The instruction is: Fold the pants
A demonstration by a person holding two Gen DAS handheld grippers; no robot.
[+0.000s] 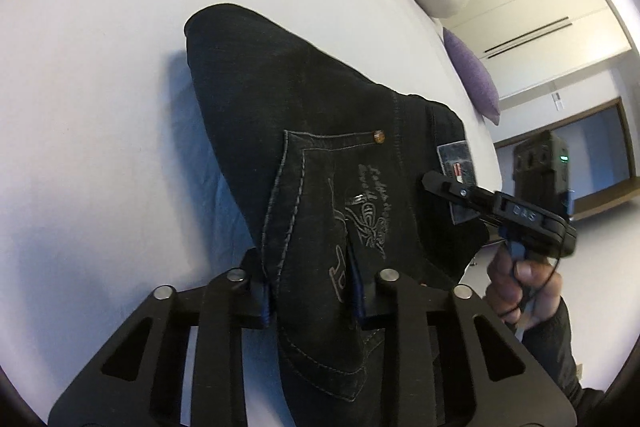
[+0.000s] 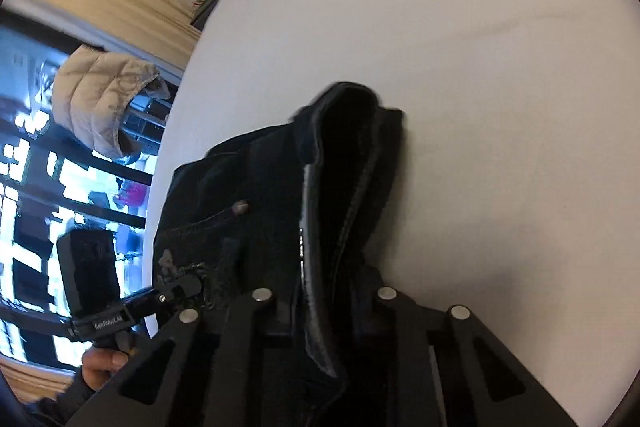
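Though the black pants (image 1: 320,131) lie bunched on the white bed (image 1: 100,67), they look like thick denim: fairly heavy, limp, not slippery, so the stiffer waistband and seamed edges seem the best places to grip. The left gripper (image 1: 310,275) is nearly closed, pinching fabric at the embroidered back pocket (image 1: 320,211). The right gripper (image 2: 324,311) is likewise narrowed, clamping the waistband (image 2: 320,227) by the grey label (image 1: 456,163).

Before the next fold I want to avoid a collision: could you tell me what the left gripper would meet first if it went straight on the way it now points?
The left gripper is already shut on the black denim pants, so it would first push into their embroidered back pocket, then probably the white bed sheet beneath; depth is unclear.
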